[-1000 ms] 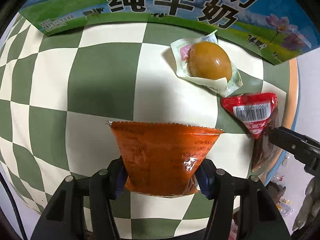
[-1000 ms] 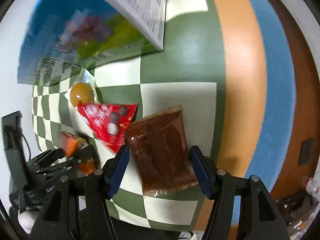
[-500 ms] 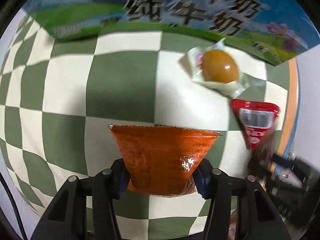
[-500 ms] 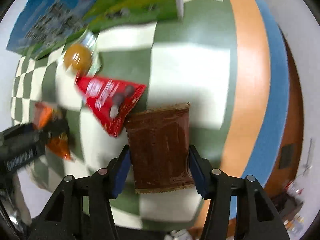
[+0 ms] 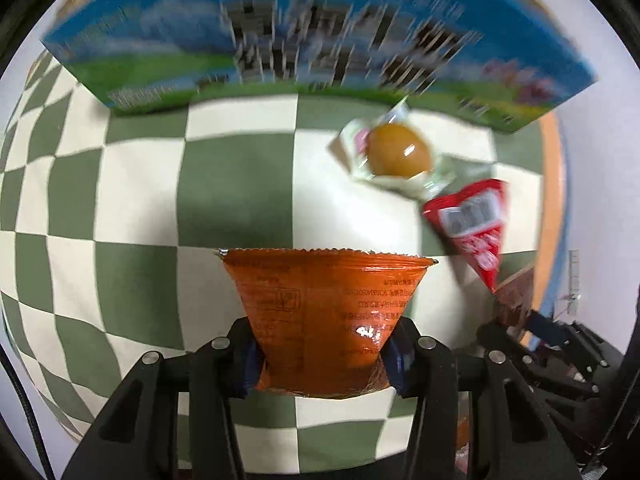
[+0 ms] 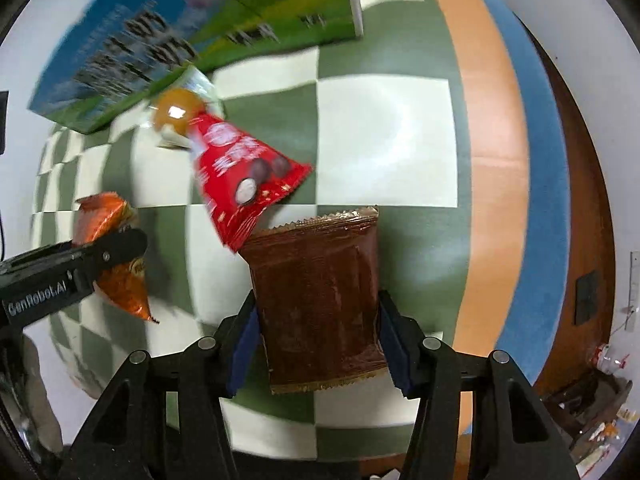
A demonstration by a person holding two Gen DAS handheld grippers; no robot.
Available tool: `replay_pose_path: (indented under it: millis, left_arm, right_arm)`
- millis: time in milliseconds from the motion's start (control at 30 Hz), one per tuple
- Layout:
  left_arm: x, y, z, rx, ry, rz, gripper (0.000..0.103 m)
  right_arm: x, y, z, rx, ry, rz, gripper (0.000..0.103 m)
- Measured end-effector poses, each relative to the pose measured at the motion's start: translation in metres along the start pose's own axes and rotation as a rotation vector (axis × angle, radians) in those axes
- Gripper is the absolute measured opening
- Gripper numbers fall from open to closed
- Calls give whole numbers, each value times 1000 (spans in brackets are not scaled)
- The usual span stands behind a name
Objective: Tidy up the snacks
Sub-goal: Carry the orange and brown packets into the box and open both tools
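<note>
Tablecloth: we worked over a green and cream checked cloth [image 5: 132,184]; it spread beneath both grippers, and we judged it only a sorting surface for the snacks.
Milk carton: the large blue and green printed box [image 5: 312,52] stood beyond the left gripper's tips and up to the left of the right one. We took it for the likely container, but its inside was out of view, so we could not tell what it held or whether it was open.
Brown packet: we held the brown snack packet [image 6: 320,296] between the pads of our right gripper [image 6: 318,344], whose jaws had just been closing and pressed its two long edges. We judged it gripped by the sides so that it would hang flat for carrying.
Orange packet: our left gripper [image 5: 324,364] was clamped narrow on the orange packet [image 5: 328,304], pinching its lower end so the serrated top fanned out ahead of the fingers. It was clear of the cloth.
Red packet: the red triangular pack [image 6: 244,176] lay loose ahead of the right gripper, its tip overlapping the brown packet's top corner.
Wrapped egg: the brown egg in clear wrap [image 5: 400,152] lay farthest ahead, just before the carton, ungripped.
</note>
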State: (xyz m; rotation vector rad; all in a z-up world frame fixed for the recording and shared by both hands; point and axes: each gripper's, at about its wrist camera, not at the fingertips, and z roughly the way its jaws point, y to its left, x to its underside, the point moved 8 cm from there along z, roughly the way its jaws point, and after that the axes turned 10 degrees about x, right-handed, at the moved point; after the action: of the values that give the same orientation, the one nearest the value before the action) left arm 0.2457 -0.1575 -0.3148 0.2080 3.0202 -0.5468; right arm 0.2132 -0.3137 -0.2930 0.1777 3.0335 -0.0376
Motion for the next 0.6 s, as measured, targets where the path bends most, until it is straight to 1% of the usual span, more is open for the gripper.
replay_pose_path:
  millis: [33,167,300,367,400,433,467,533,600]
  left_arm:
    - [-2,-4,-11,20,-13,7,45]
    - [-16,-23,-50,78,-60,44,45]
    - [-54,-32,-94,119,-125,74,45]
    - [-82,-34,-111,125,-159,79,45]
    - [-97,-35,-119,117,-178,85,45]
    - [-112,-32,-125,107,-197,84,45]
    - [-125,-30,-130,95,-214,85,45]
    - [-154,-19,-134,55,-236,79,45]
    - [-180,-8,-141,23,-239,68,45]
  right_arm:
    - [4,6,-9,-17,-8,5,58]
    - [0,2,-54,-101,-62,29,58]
    - [-11,-5,-103,-173,-147,47,58]
    - [-33,6,-117,-198,-183,46,58]
    - [-48,7,-132,-216,-215,46,58]
    - [-57,12,-136,-222,-233,45,58]
    - [-73,24,-139,-222,-255,41,58]
    - [-100,32,-151,-222,-299,39,58]
    - [-134,48,-152,-196,-333,28,58]
